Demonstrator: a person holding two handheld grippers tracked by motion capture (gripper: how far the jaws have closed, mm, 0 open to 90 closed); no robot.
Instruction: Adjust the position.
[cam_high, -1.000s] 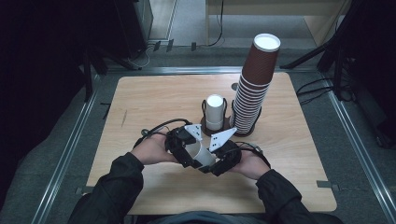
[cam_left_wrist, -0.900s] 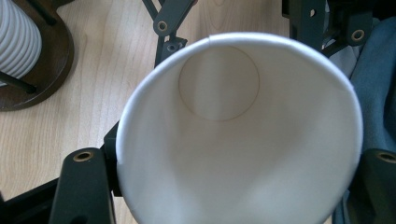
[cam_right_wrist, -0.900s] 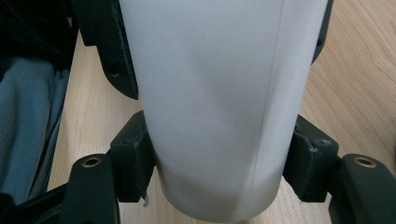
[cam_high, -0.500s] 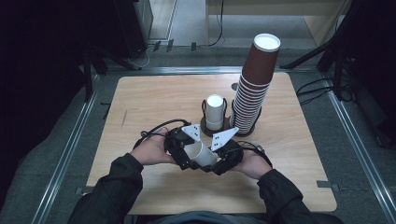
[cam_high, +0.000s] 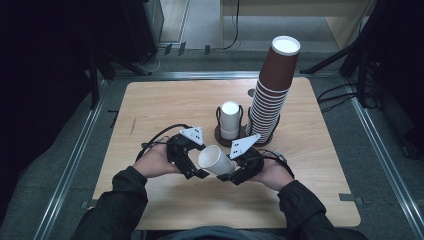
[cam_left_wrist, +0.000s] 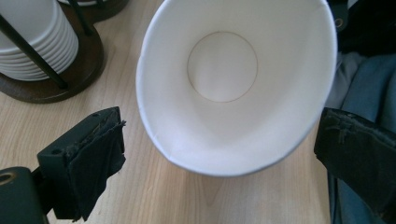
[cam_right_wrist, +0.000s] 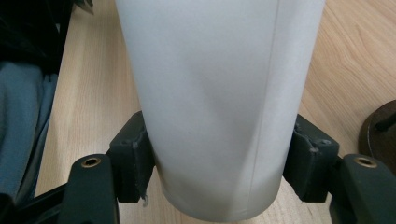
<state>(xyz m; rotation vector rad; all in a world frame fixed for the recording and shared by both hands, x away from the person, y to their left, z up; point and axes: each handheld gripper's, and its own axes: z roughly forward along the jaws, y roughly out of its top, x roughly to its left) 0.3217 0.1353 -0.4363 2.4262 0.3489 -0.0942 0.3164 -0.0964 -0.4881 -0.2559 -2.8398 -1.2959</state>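
Observation:
A white paper cup (cam_high: 215, 160) lies on its side just above the wooden table (cam_high: 165, 105), its open mouth toward my left gripper (cam_high: 196, 167). My right gripper (cam_high: 229, 172) is shut on the cup's body; in the right gripper view both pads (cam_right_wrist: 135, 163) press the cup wall (cam_right_wrist: 215, 93). In the left gripper view the cup's rim and white inside (cam_left_wrist: 236, 84) face the camera. The left gripper (cam_left_wrist: 224, 154) has just been opening its jaws. They now stand wide on either side of the rim, with the pads (cam_left_wrist: 93, 158) clear of it.
A tall stack of brown cups (cam_high: 272, 90) stands in a dark holder at the table's back right. Beside it a short stack of white cups (cam_high: 230, 120) sits in a round wooden holder (cam_left_wrist: 70, 70), close behind both grippers. The person's sleeves come in from the near edge.
The left gripper's jaws have spread apart and let go of the cup's rim. The cup stays in the right gripper. Both hands have hardly moved.

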